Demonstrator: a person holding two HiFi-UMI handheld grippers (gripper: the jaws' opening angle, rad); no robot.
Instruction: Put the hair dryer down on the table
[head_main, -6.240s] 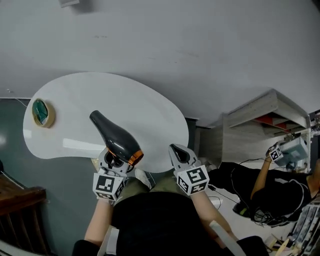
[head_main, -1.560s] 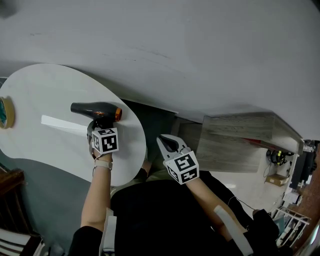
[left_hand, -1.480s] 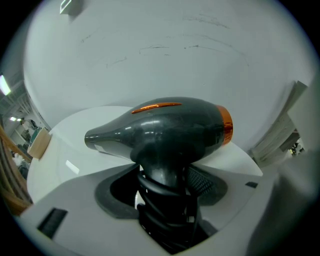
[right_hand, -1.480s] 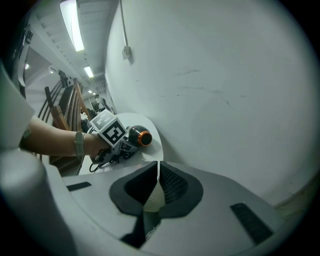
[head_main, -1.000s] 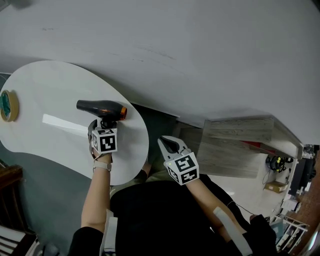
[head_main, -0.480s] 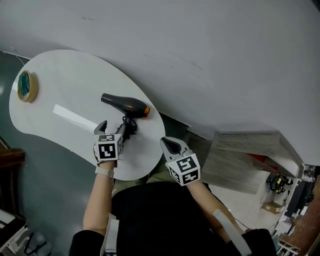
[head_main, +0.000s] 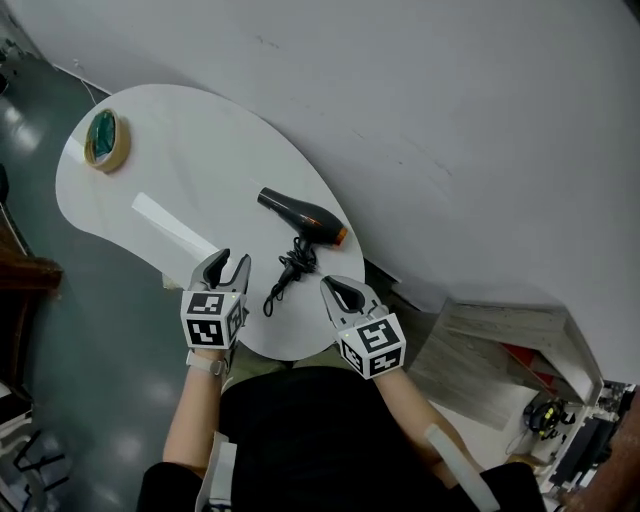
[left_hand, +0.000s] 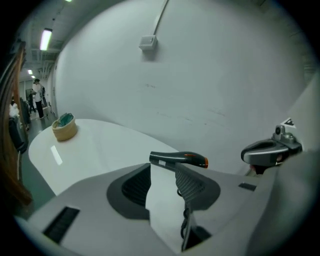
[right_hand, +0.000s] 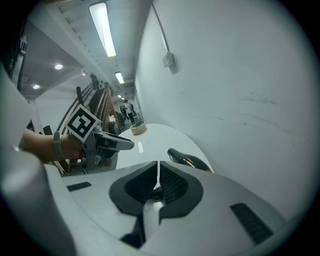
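The hair dryer looks set down already, so the job now, as I'm judging it, is getting clear without disturbing it. I'm holding my left gripper (head_main: 228, 262) at the near edge of the table (head_main: 150, 120), apart from the bunched cord (head_main: 285, 278) just ahead and to its right. Any move should be going straight back, away from that cord, so nothing snags and drags the hair dryer (head_main: 303, 218). It's lying on its side further in, near the wall-side edge, well apart from the tape roll (head_main: 103, 140) at the far end. My left jaws are closing on nothing, with only bare tabletop showing through the gap. My right gripper (head_main: 340, 290) is hovering at the near edge, jaws together and empty.
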